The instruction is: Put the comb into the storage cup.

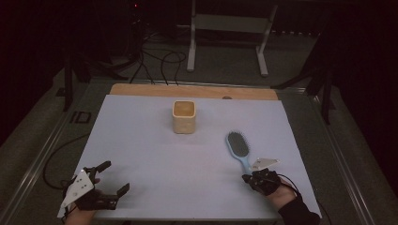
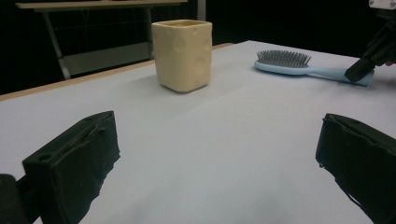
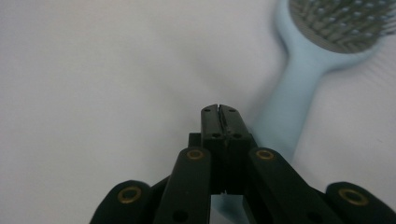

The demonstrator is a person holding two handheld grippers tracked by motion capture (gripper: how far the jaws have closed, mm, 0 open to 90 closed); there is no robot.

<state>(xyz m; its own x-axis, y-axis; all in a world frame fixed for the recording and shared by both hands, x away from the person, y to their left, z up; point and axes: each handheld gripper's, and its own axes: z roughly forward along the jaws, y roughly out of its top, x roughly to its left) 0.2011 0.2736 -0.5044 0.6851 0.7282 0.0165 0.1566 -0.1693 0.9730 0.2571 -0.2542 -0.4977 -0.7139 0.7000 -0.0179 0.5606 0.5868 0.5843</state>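
Two things lie on the worktop [image 1: 141, 154], which is covered by a pale sheet with a wooden strip showing along the far edge. No brand, label or writing can be read on anything.

The container is a cream square cup [image 1: 183, 116], upright near the middle of the sheet toward the far side. It is open-topped, and the high view shows only its lit inner walls, so I cannot tell whether it holds anything. In the left gripper view the cup [image 2: 182, 55] has a dimpled surface.

The light blue hairbrush [image 1: 239, 149] lies flat to the right of the cup, well apart from it, bristles up, handle pointing toward the person.

The left tongs [image 1: 114, 177] sit at the near left corner of the sheet with the jaws spread wide and nothing between them; in the left gripper view the sheet shows bare between the two black jaws.

The right tongs [image 1: 247, 178] are at the near end of the brush handle. In the right gripper view the right tongs [image 3: 219, 110] have their jaws pressed together with nothing between them. The handle [image 3: 285, 107] lies just beside and partly under them. I cannot tell whether they touch.

Beyond the worktop: a white frame stand [image 1: 230, 28] and cables [image 1: 159, 61] on the floor.
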